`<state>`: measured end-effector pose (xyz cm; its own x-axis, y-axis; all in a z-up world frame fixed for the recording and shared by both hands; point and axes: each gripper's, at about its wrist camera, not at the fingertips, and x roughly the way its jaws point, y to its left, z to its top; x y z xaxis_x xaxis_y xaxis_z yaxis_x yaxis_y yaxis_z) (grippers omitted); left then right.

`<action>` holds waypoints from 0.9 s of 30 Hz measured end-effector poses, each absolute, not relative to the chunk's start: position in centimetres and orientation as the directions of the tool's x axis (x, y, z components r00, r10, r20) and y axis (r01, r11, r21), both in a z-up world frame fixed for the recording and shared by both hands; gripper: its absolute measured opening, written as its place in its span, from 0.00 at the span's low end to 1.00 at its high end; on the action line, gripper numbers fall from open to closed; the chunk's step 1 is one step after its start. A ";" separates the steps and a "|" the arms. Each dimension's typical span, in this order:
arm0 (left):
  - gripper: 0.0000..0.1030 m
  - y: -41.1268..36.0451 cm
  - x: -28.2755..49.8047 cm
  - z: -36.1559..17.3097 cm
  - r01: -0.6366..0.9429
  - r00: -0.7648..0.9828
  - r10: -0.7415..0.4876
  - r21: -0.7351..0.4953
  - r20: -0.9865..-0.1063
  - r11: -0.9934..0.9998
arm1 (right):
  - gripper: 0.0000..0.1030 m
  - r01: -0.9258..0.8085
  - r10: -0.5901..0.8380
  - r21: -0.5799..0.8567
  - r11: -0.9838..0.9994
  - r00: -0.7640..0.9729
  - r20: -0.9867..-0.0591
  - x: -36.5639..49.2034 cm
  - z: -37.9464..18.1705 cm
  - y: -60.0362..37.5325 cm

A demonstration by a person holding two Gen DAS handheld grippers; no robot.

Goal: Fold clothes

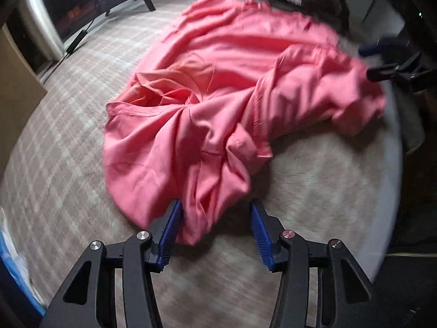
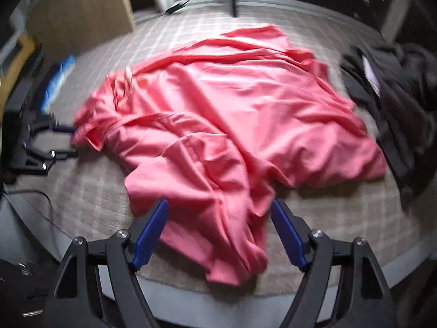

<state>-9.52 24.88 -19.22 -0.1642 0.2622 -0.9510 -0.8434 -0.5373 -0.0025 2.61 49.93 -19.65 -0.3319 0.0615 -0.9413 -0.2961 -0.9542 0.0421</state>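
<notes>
A pink shirt (image 1: 218, 87) lies crumpled and spread on a pale plaid rug (image 1: 68, 125) on the floor. One bunched end of it reaches between the blue pads of the left claw (image 1: 214, 231); the left pad touches the cloth, the right pad stands clear, so the jaws are spread and pinch nothing. Another fold of the shirt lies between the fingers of the right claw (image 2: 220, 232), which is spread wide with both pads off the cloth. A dark heap of clothes (image 2: 396, 87) lies on the rug just beside the shirt's far side.
</notes>
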 end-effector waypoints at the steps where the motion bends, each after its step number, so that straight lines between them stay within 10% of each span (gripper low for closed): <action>1: 0.44 25.2 -9.8 -19.3 -0.841 -0.180 0.271 0.005 -0.946 -0.540 | 0.74 -0.292 0.074 0.022 -0.956 -0.312 -0.947 2.2 -20.6 49.6; 3: 0.04 25.5 -10.7 -19.2 -0.827 -0.212 0.292 0.012 -0.933 -0.562 | 0.67 -0.299 0.065 0.024 -0.954 -0.284 -0.957 1.7 -22.0 49.7; 4: 0.05 25.5 -11.4 -18.9 -0.808 -0.234 0.295 0.016 -0.926 -0.589 | 0.23 -0.311 0.042 0.048 -0.949 -0.277 -0.960 1.7 -22.5 50.1; 5: 0.04 25.4 -12.1 -18.3 -0.789 -0.259 0.310 0.016 -0.915 -0.614 | 0.04 -0.328 -0.009 0.107 -0.938 -0.287 -0.958 1.9 -22.6 50.7; 15: 0.04 19.8 -16.1 0.7 -0.652 -0.560 0.506 -0.028 -0.655 -0.758 | 0.03 -0.340 0.194 0.029 -0.940 -0.602 -0.775 4.4 -4.0 52.2; 27: 0.04 14.5 -5.9 27.4 -0.543 -0.837 0.512 0.184 -0.191 -0.819 | 0.03 -0.315 0.374 -0.225 -0.922 -0.877 -0.302 8.1 22.3 45.2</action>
<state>-5.94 14.45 27.39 -0.8374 0.5122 -0.1908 -0.5430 -0.8193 0.1843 8.11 45.22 22.26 -0.8772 0.3737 -0.3016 -0.3152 -0.9219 -0.2254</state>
